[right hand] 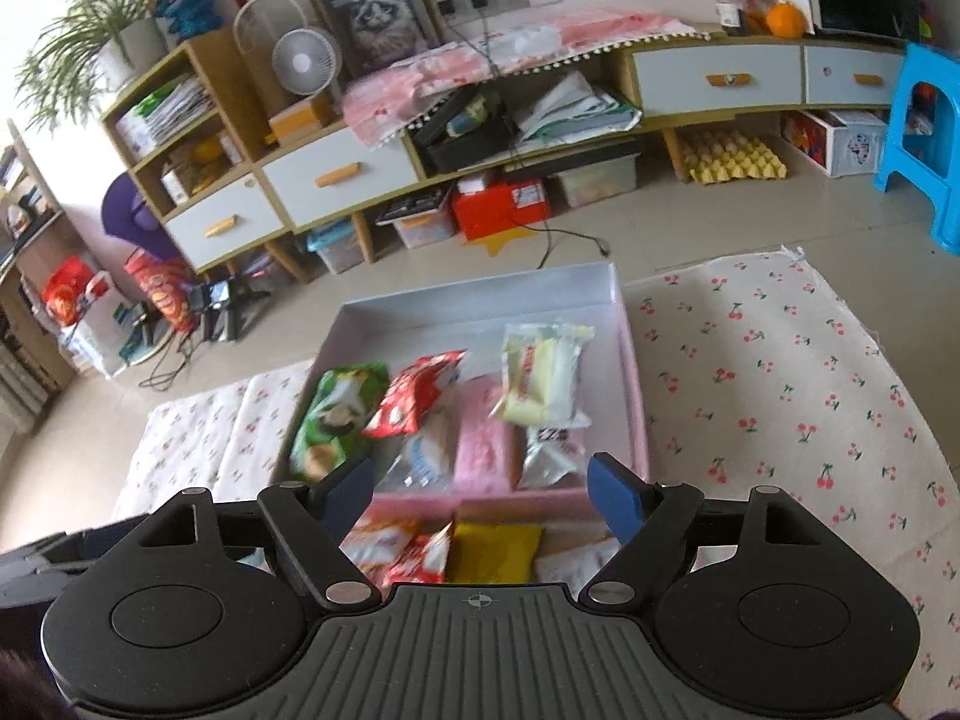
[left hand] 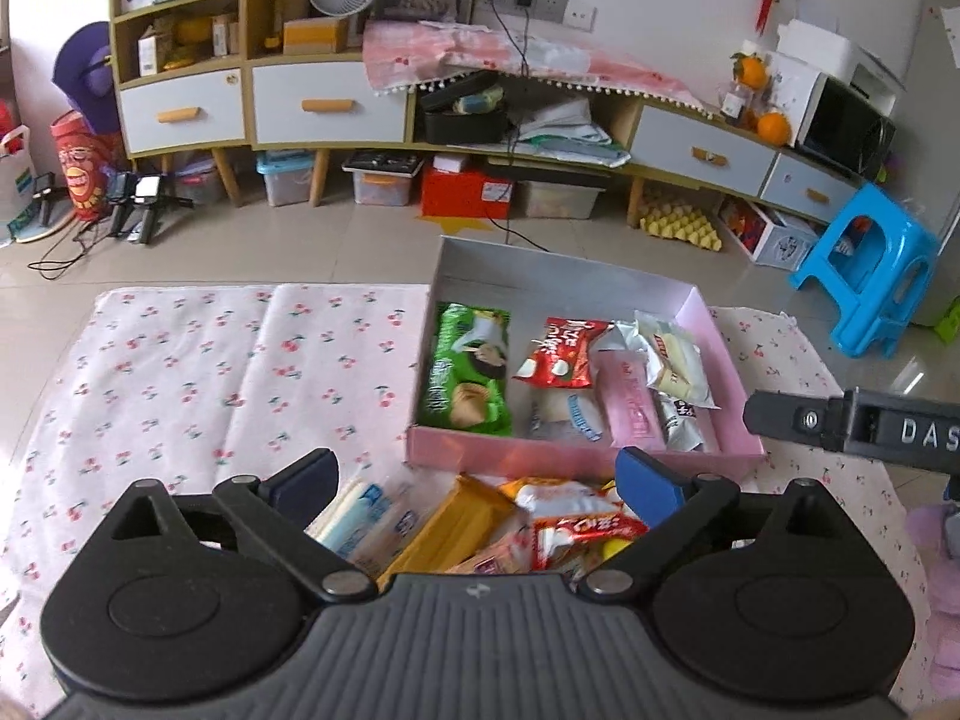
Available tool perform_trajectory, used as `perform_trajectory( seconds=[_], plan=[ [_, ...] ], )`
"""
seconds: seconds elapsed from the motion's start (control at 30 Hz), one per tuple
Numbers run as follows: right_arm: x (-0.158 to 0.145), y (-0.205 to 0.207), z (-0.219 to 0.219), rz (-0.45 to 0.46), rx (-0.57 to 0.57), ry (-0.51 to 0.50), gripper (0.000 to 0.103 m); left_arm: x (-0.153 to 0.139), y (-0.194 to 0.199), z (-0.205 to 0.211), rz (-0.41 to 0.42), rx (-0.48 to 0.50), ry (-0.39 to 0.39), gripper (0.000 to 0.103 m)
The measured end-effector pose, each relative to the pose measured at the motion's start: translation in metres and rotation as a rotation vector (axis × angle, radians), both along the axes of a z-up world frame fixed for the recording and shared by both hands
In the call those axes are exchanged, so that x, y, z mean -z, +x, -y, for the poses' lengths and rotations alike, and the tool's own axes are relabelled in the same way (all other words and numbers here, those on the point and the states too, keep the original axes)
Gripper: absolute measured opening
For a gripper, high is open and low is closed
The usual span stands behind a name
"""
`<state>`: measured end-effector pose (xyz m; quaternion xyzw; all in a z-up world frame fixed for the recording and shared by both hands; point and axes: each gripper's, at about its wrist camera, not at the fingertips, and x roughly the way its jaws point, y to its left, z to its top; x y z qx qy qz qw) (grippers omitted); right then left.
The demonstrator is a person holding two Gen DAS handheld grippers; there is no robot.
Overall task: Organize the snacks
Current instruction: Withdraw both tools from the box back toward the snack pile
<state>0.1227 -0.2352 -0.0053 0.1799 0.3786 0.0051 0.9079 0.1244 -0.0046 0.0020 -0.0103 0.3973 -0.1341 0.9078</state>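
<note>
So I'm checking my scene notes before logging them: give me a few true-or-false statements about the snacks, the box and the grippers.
1. The green packet lies in the box. True.
2. The left gripper holds a snack. False: it is open and empty.
3. A yellow packet lies outside the box, on its near side. True.
4. The box is empty. False: it holds several packets.
5. The right gripper is shut. False: its jaws stand apart.

Mostly glossy wrappers on soft printed cloth.

I see shiny plastic snack packets [left hand: 558, 354] in a smooth, matt cardboard-looking pink box [left hand: 576, 456], a cherry-print woven cloth [left hand: 198, 384] beneath, glossy floor tiles [left hand: 336, 240], and my matt black ribbed plastic left gripper [left hand: 480, 480].
</note>
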Motion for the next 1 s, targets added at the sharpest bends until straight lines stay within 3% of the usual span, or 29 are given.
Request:
perform_trajectory(
  seconds=[0.2, 0.43, 0.63, 1.0],
  plan=[
    [0.006, -0.018, -0.015, 0.014, -0.033, 0.003, 0.085, 0.0, -0.011, -0.023, 0.006, -0.024, -0.041, 0.1],
    [0.027, -0.027, -0.032, -0.01, -0.066, -0.032, 0.085, 0.015, -0.009, -0.039, -0.027, -0.07, -0.028, 0.1],
    [0.035, -0.029, -0.047, -0.01, -0.111, -0.108, 0.085, 0.021, -0.011, -0.054, -0.029, -0.062, 0.019, 0.1],
    [0.057, -0.039, -0.104, 0.078, -0.329, -0.204, 0.085, 0.052, -0.011, -0.061, -0.027, 0.054, 0.177, 0.093]
  ],
)
